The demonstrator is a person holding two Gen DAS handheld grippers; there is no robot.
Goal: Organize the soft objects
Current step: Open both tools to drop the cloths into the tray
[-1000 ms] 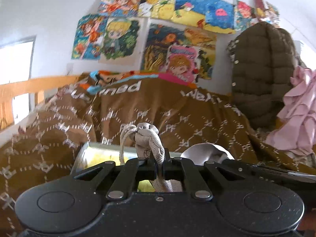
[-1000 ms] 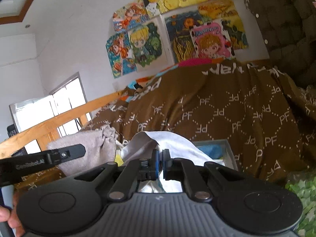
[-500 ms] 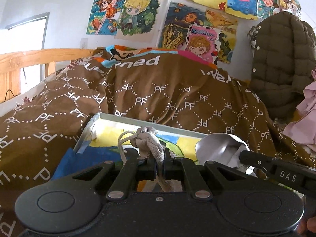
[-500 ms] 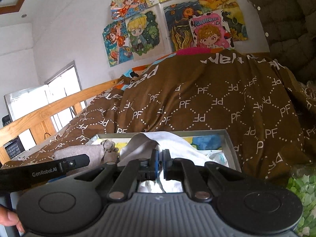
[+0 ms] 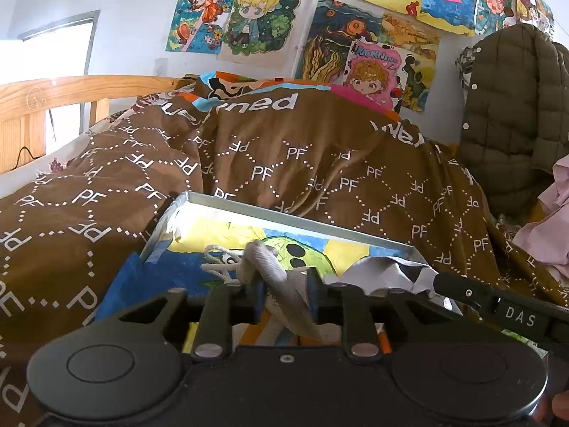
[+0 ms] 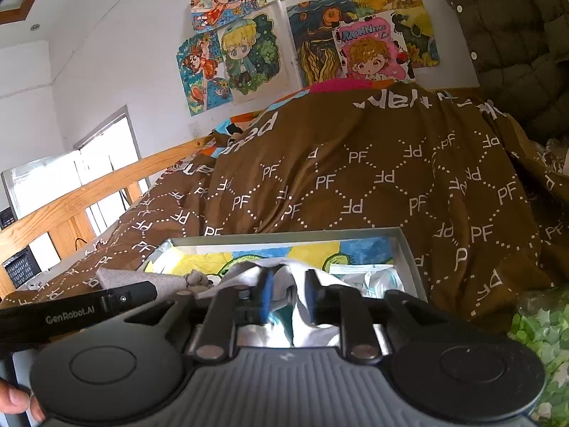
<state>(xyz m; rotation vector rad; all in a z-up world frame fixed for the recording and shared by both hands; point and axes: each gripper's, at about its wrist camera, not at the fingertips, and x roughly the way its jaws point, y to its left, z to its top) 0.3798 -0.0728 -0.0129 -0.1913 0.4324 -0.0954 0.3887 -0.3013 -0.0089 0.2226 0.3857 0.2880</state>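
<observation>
A shallow grey box with a colourful painted lining lies on the bed. My left gripper hangs low over its near side. Its jaws are opening, and a grey drawstring pouch lies slack between the pads, sagging into the box. To the right, a white cloth rests in the box beside my right gripper's finger. In the right wrist view my right gripper is also opening. The white cloth sits loosely between its blue pads, inside the box. The grey pouch shows at left.
A brown patterned blanket is heaped behind the box. A wooden bed rail runs at left. An olive puffer jacket and a pink garment hang at right. A plastic packet lies in the box. Green fabric sits at lower right.
Both grippers' jaws have parted from tightly shut. The left gripper sank toward the box, and the grey pouch slumped from upright to lying between the pads.
</observation>
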